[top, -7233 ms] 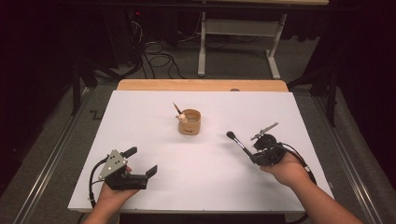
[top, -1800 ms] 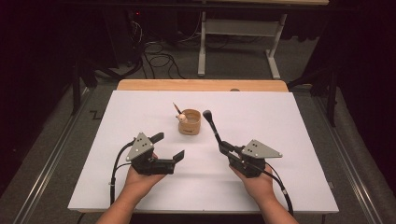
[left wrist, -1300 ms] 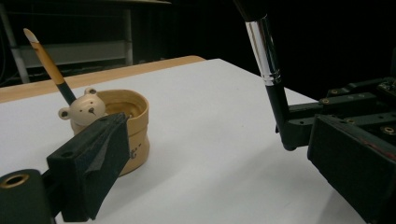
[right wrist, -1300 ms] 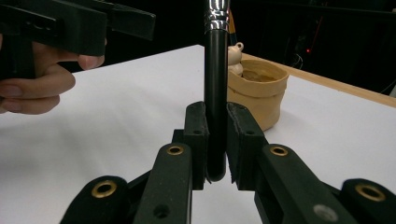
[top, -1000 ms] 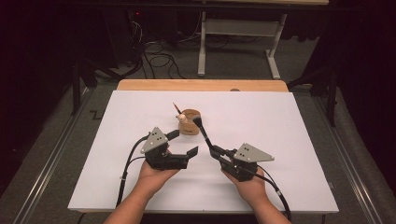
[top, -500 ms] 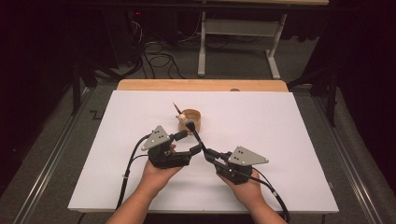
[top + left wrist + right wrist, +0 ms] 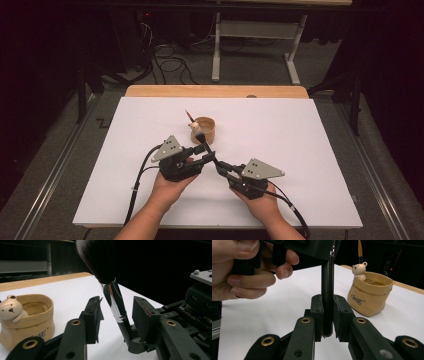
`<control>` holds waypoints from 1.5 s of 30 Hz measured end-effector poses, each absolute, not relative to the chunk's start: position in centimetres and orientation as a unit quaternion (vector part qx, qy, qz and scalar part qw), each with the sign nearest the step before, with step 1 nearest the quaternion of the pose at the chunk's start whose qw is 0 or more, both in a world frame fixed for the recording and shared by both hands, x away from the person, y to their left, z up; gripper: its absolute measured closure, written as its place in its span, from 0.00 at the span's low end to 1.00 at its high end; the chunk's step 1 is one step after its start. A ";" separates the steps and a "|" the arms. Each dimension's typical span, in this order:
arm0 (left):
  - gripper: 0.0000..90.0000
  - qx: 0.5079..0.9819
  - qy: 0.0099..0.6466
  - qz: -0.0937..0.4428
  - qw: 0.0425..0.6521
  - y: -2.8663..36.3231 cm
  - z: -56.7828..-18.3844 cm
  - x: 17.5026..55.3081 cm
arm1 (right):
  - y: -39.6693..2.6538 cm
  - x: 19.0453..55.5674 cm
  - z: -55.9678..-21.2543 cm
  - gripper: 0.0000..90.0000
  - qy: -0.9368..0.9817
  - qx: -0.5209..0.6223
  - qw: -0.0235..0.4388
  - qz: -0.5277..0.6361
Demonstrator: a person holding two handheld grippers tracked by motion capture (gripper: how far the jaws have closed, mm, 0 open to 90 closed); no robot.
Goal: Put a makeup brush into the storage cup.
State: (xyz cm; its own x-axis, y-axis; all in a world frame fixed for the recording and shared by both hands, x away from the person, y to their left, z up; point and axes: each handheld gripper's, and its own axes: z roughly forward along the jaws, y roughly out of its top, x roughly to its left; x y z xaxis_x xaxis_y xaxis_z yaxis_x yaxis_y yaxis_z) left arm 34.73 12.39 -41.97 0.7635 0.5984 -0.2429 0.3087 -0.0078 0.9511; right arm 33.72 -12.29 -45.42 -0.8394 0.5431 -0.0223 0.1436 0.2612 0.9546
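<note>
On the left of the white table (image 7: 320, 165), the left gripper (image 7: 204, 159) sits with its jaws either side of the makeup brush (image 7: 115, 302) — they have just been closing, yet in its own view a gap shows on both sides of the silver collar, so the pads are not yet pressing. The brush slants up between the two grippers, bristles uppermost, just in front of the tan cup (image 7: 204, 131) with a small bear figure (image 7: 11, 308) on its rim. To the right, the right gripper (image 7: 327, 315) is clamped tight on the black lower end of the brush handle — pads touching both sides.
</note>
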 end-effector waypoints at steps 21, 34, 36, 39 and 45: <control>0.86 0.699 0.305 0.099 0.639 12.0 -41.9 34.3 | -12.0 33.6 -45.6 0.89 0.777 0.221 0.178 0.562; 0.87 0.697 0.311 0.128 0.633 12.8 -41.5 34.2 | -12.5 33.7 -45.3 0.57 0.774 0.240 0.166 0.562; 0.87 0.697 0.311 0.130 0.633 12.9 -41.4 34.1 | -12.7 33.7 -45.3 0.55 0.772 0.244 0.161 0.564; 0.87 0.699 0.311 0.135 0.630 12.9 -41.4 34.1 | -12.8 33.9 -45.3 0.51 0.771 0.243 0.160 0.566; 0.87 0.698 0.313 0.142 0.628 13.2 -41.4 34.2 | -13.3 34.0 -45.3 0.41 0.766 0.258 0.159 0.567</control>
